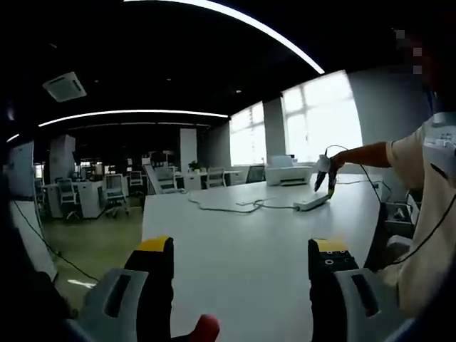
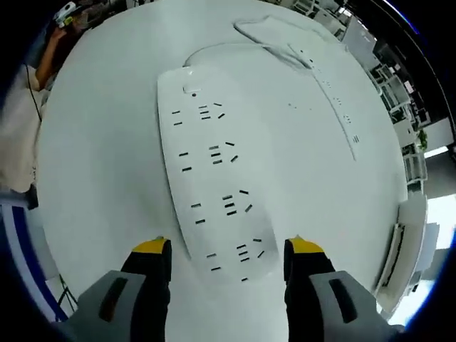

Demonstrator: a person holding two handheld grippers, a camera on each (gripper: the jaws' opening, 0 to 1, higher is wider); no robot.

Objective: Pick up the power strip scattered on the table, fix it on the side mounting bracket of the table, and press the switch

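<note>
A white power strip with several sockets lies flat on the white table. Its small switch is at the far end, where the white cable leaves it. My right gripper hovers over the strip's near end, open, with one jaw on each side of it. In the left gripper view the same strip lies far off on the table's right, and the right gripper points down at it from a person's outstretched hand. My left gripper is open over bare table, holding nothing.
The cable loops across the tabletop left of the strip. A white printer-like box stands at the table's far end. A person's torso is at the right edge. Office desks and chairs fill the room to the left.
</note>
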